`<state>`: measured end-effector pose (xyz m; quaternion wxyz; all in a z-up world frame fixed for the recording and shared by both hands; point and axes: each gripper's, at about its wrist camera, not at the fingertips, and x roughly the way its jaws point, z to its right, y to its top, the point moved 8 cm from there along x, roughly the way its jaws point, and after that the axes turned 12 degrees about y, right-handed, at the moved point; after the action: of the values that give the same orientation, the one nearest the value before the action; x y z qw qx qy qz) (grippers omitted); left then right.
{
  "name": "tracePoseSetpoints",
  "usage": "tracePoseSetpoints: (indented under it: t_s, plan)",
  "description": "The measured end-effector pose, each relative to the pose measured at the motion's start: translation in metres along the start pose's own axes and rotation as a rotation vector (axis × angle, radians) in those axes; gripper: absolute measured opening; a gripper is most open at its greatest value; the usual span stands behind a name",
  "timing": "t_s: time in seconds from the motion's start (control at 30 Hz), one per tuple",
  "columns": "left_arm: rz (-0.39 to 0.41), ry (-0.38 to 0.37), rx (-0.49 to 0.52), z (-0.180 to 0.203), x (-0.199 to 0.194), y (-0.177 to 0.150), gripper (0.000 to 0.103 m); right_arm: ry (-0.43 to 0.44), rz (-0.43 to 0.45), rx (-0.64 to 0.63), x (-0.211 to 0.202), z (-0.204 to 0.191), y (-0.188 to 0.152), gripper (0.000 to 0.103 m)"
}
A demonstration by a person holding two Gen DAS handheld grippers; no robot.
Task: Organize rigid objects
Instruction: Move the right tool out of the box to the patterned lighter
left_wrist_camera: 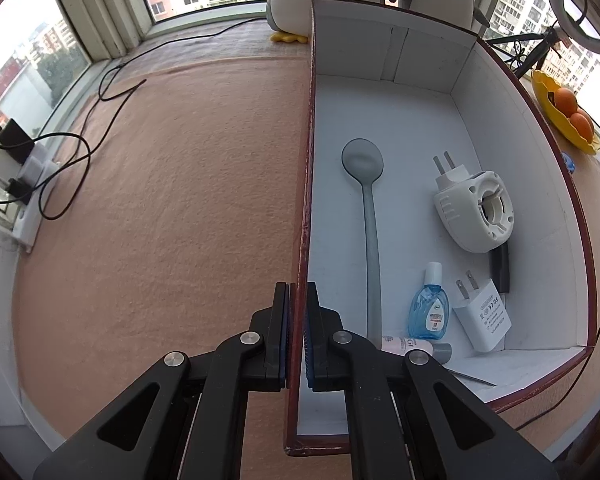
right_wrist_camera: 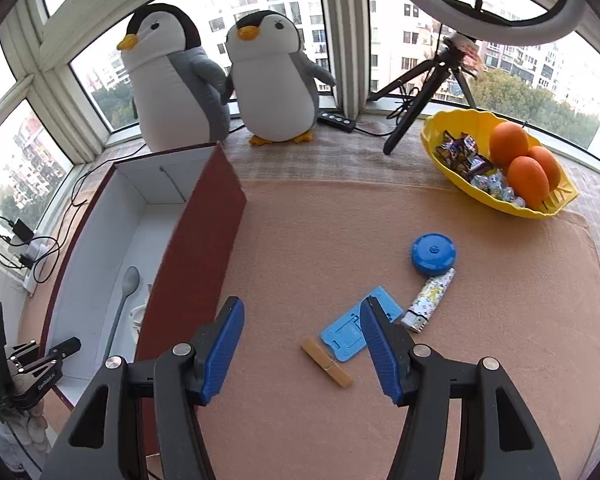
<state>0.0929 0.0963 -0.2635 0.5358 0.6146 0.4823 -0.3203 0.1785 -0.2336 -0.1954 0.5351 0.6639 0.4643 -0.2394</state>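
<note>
My left gripper [left_wrist_camera: 298, 300] is shut on the left wall of the red box [left_wrist_camera: 303, 200], which has a white inside. In the box lie a grey spoon [left_wrist_camera: 370, 216], a white plug-in device [left_wrist_camera: 474, 210], a white charger [left_wrist_camera: 482, 314], a blue eye-drop bottle [left_wrist_camera: 428, 314] and a small pink tube [left_wrist_camera: 406, 346]. My right gripper [right_wrist_camera: 302, 320] is open and empty above the mat. Ahead of it lie a wooden clothespin [right_wrist_camera: 327, 369], a blue flat plastic piece [right_wrist_camera: 354, 326], a patterned lighter [right_wrist_camera: 428, 300] and a blue round case [right_wrist_camera: 434, 254]. The box [right_wrist_camera: 196, 248] stands to its left.
A yellow bowl [right_wrist_camera: 452, 128] with oranges and candies sits at the back right. Two plush penguins [right_wrist_camera: 268, 80] stand by the window. A ring light on a tripod [right_wrist_camera: 420, 96] stands behind the bowl. Cables and a power strip [left_wrist_camera: 32, 168] lie at the far left.
</note>
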Motion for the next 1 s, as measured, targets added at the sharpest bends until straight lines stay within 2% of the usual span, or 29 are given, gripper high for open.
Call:
tracePoseSetpoints:
  t_s: [0.2, 0.37, 0.47, 0.73, 1.0]
  plan:
    - [-0.004, -0.004, 0.002, 0.0, 0.0, 0.0, 0.005, -0.041, -0.008, 0.175, 0.003, 0.069, 0.001, 0.056]
    - [-0.008, -0.004, 0.008, 0.001, 0.001, 0.0, 0.005, -0.061, -0.048, 0.248, 0.019, 0.1, 0.0, 0.056]
    - [-0.01, -0.005, 0.009, 0.001, 0.001, 0.0, 0.005, -0.049, -0.077, 0.296, 0.033, 0.11, -0.002, 0.054]
    - [-0.013, -0.008, 0.006, 0.001, 0.002, 0.001, 0.006, -0.064, -0.143, 0.361, 0.066, 0.124, -0.003, 0.039]
    - [-0.012, -0.008, 0.006, 0.001, 0.002, 0.001, 0.006, -0.139, -0.197, 0.327, 0.086, 0.131, -0.002, 0.037]
